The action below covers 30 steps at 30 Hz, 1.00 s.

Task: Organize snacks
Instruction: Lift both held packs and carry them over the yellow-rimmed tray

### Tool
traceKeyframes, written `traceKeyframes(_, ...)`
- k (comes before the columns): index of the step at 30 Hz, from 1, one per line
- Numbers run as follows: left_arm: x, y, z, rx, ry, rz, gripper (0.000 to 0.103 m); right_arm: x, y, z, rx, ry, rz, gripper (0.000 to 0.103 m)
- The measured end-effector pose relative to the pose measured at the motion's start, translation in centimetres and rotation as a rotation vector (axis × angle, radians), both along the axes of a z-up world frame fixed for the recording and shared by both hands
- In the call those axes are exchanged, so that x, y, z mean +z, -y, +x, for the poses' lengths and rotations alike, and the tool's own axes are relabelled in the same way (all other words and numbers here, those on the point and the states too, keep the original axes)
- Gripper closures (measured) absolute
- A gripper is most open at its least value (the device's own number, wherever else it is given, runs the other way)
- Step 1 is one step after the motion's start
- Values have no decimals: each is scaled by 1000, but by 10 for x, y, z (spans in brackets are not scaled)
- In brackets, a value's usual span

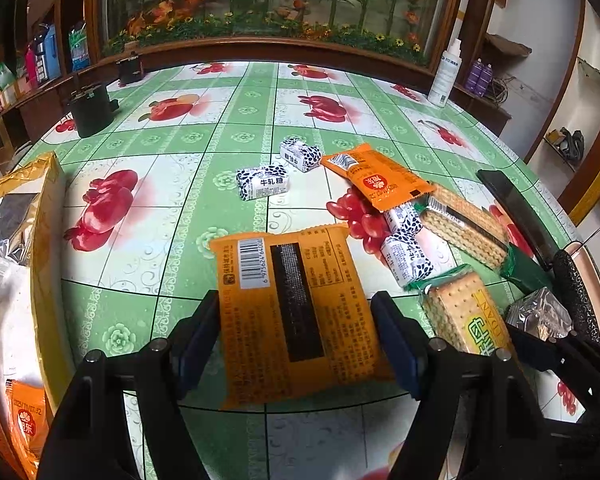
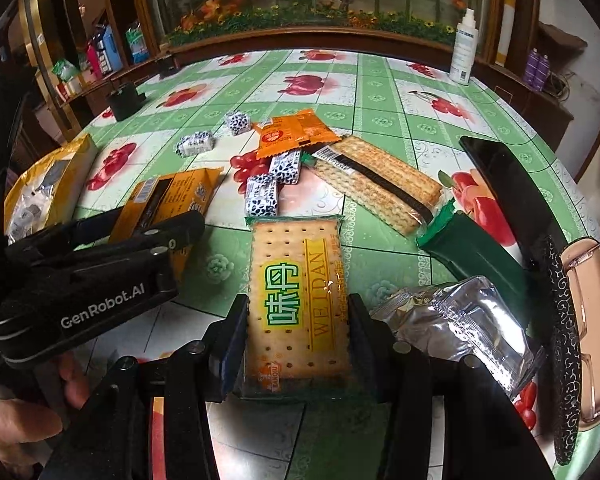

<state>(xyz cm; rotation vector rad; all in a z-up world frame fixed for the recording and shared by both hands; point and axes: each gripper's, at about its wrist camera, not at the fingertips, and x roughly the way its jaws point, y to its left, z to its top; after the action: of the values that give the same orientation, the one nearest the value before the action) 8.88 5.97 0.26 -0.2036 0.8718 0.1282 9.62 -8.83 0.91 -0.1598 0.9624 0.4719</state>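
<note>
My left gripper (image 1: 296,336) is shut on a large orange snack packet (image 1: 296,312), printed back up with a barcode, just above the table. It also shows in the right wrist view (image 2: 168,196), with the left gripper (image 2: 112,248) around it. My right gripper (image 2: 298,336) is shut on a clear cracker pack with a green and yellow label (image 2: 296,300), also seen in the left wrist view (image 1: 460,312). Black-and-white candies (image 1: 262,182), a small orange sachet (image 1: 380,178) and a long wafer pack (image 1: 464,226) lie on the tablecloth.
A gold bag (image 1: 24,240) with snacks inside stands at the left edge. A silver foil packet (image 2: 464,320), a green wrapper (image 2: 476,252), a black phone (image 2: 508,184) and glasses (image 2: 588,320) lie at the right. A white bottle (image 2: 464,48) and black cups (image 1: 90,110) stand farther back.
</note>
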Motion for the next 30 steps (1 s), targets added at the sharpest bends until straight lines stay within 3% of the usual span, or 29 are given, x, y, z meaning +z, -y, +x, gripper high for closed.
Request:
traceKeyframes(3,0,2,1,-7,-9,16,29,0,1,0,-20,14,14,52)
traceKeyframes(9,-3,13,6,-22,-54,106,29,0,-9,-2,-5,32,-55,51)
traceKeyframes(16,-1,14,3,-27,-44,125,31,0,-8,-2,-5,24,-56,52)
traceKeyframes(22,12,17,-10,15,30,211,31,1,-4,1,-12,7,-17,53)
traceKeyframes(30,30,13,-21,56,124,260,30,9,0,0,-26,28,26,53)
